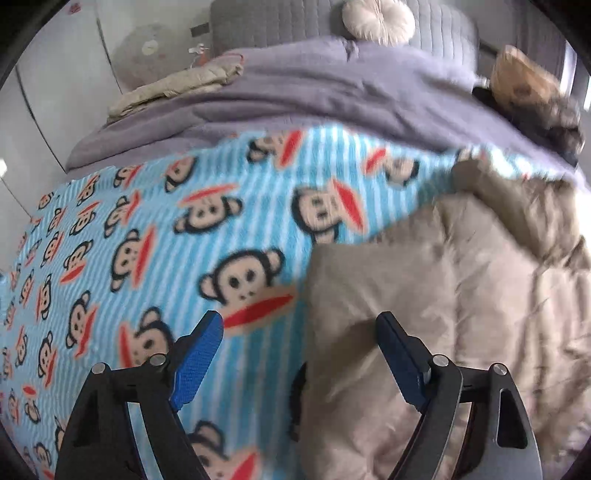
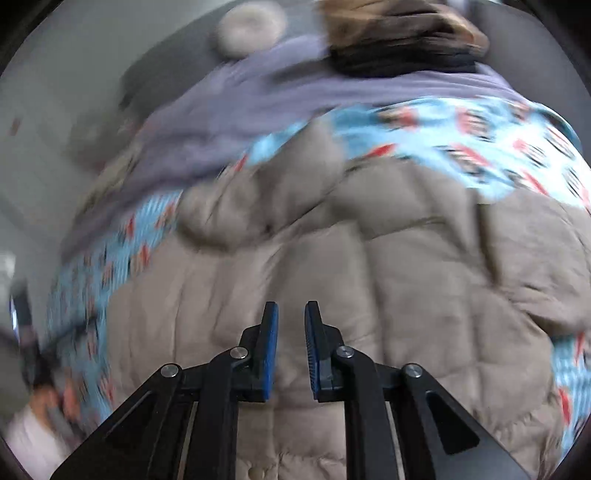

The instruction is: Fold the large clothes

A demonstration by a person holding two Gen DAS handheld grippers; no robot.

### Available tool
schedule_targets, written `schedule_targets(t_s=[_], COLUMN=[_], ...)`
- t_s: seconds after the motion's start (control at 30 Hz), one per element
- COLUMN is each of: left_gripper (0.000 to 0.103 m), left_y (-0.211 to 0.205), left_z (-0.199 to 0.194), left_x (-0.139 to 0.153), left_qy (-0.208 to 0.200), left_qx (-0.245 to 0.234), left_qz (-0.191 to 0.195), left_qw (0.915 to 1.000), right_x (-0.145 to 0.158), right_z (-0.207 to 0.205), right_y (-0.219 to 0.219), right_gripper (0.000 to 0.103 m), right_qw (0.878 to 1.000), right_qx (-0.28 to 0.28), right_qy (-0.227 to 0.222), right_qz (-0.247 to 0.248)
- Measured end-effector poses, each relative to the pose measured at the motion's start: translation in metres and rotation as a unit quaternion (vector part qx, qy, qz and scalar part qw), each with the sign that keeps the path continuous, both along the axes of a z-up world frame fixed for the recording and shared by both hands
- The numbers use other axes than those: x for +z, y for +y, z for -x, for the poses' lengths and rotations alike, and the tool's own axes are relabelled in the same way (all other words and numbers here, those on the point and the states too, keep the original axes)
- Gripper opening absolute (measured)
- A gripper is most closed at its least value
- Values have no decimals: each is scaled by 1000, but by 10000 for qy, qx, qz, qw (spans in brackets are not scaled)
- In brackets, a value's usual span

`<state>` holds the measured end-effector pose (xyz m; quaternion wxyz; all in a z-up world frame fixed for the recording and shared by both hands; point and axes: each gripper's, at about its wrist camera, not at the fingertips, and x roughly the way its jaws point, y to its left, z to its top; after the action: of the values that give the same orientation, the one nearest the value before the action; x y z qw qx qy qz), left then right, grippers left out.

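A large beige quilted puffer jacket (image 1: pixel 461 295) lies on a blue striped monkey-print blanket (image 1: pixel 155 229) on a bed. My left gripper (image 1: pixel 299 325) is wide open above the jacket's left edge, one finger over the blanket, one over the jacket. In the right wrist view the jacket (image 2: pixel 369 266) fills the middle, spread over the same blanket (image 2: pixel 461 147). My right gripper (image 2: pixel 291 314) hovers above the jacket's middle with its jaws a narrow gap apart and nothing between them. This view is motion-blurred.
A purple duvet (image 1: pixel 314 92) covers the far half of the bed. Another folded beige garment (image 1: pixel 173 88) lies at its far left, a round cream cushion (image 1: pixel 376 18) by the grey headboard, and dark and tan clothes (image 1: pixel 532 92) at far right.
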<state>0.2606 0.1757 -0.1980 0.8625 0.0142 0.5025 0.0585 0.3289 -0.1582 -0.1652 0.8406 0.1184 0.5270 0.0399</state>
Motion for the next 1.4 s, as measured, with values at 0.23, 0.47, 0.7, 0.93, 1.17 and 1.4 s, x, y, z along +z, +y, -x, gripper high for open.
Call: schedule_targets(t_s=[0.23, 0.47, 0.7, 0.93, 1.17, 1.4], left_gripper=[87, 87, 87, 87, 87, 97], left_y=[-3, -4, -19, -74, -149, -209], left_z=[-4, -2, 34, 82, 114, 127], left_x=[-33, -19, 13, 31, 37, 36], left_qy=[154, 188, 193, 423, 757, 895], left_qx=[295, 373, 176, -324, -889, -1278], left_qz=[179, -13, 49, 57, 244, 245], left_qw=[9993, 9991, 9996, 9986, 9929, 9875], right_x=[-58, -45, -39, -29, -26, -24], right_z=[-27, -21, 31, 98, 155, 181], right_y=[-15, -50, -99, -104, -115, -137], right_gripper=[4, 4, 9, 9, 9, 19], right_qw=[9987, 9981, 9921, 9862, 9795, 9745], right_qx=[209, -501, -995, -1169, -1436, -1670], right_qy=[300, 243, 606, 895, 984, 980], right_qz=[369, 267, -456, -757, -1015, -1133])
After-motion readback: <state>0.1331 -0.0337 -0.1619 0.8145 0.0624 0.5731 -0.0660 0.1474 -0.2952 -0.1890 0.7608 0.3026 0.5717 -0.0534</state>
